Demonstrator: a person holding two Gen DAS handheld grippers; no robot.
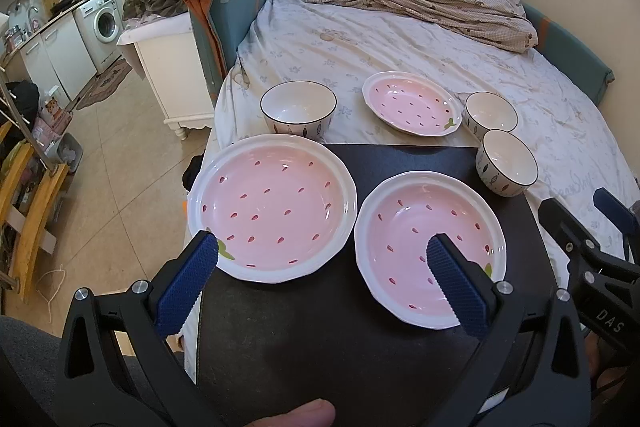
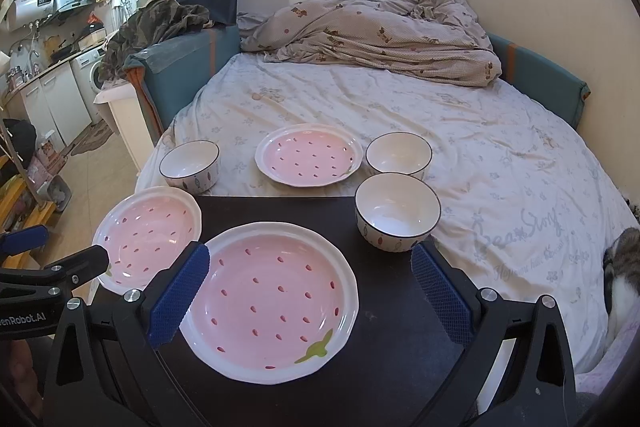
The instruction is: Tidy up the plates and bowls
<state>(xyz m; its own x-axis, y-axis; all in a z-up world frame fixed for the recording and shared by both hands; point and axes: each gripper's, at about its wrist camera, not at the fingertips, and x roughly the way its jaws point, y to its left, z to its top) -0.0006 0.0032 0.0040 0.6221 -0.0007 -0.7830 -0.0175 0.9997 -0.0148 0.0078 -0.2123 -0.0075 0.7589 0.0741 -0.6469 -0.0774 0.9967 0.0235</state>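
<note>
Here, in the left wrist view, the left tool (image 1: 320, 259) hangs wide, empty, over two pink plates (image 1: 272, 213) on the dark counter (image 1: 400, 159). In the right wrist view, the right tool (image 2: 310, 281) gapes wide over one plate (image 2: 272, 297); a bowl (image 2: 396, 211) at the counter's corner could get knocked onto the bed (image 2: 500, 155).

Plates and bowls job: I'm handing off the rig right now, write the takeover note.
Left hand-held gripper: open, empty, hovering over the two near plates.
Right hand-held gripper: open, empty, over the right near plate.
On the black table: left near plate, right near plate, and one bowl at the far right edge.
On the bed sheet: third plate, left bowl, right bowl.
Done: nothing stacked yet.
Left: stack the three plates, nest the three bowls.
</note>
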